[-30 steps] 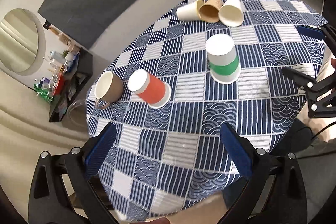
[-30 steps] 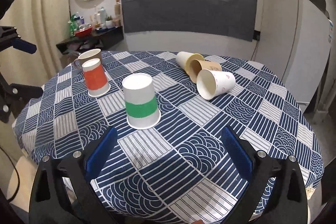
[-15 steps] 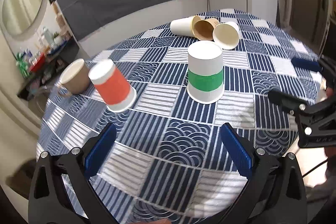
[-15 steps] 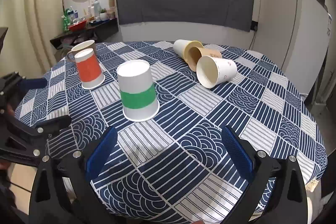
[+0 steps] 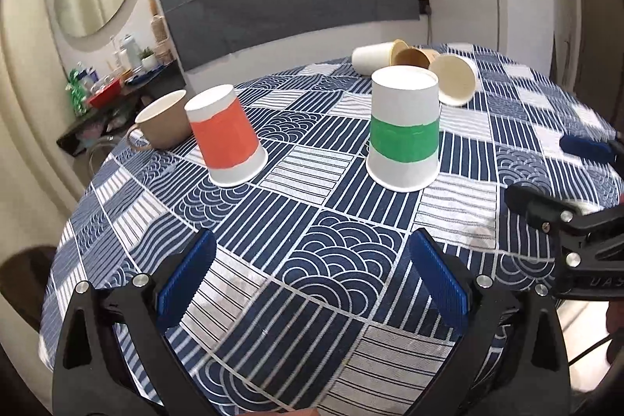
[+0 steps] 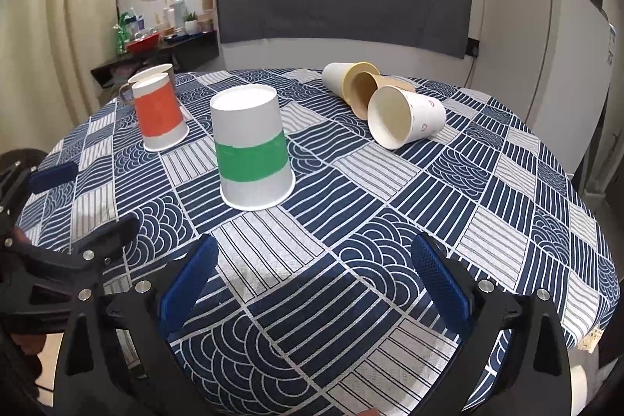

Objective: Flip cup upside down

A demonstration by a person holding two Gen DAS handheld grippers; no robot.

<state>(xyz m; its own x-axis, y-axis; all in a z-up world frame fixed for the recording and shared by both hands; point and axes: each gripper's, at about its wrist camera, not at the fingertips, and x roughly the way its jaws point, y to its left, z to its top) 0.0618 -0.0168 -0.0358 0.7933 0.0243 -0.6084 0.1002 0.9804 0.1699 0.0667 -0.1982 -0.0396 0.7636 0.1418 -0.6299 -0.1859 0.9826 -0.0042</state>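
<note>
left claw (image 5: 310, 273) has dropped level with worktop (image 5: 351, 260), apart, empty | right claw (image 6: 312, 277) apart, empty | green cup (image 6: 251, 153), red cup (image 6: 159, 115) already inverted | three cups lying: next target

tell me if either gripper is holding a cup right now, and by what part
Nothing is held. The left gripper and right gripper are both open over the tablecloth, short of the green-banded cup, which stands upside down, untouched.

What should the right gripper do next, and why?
Probably reach the right gripper, open and empty, toward the hearts cup: it lies on its side nearest that gripper, while the green cup and orange cup already stand inverted.
</note>
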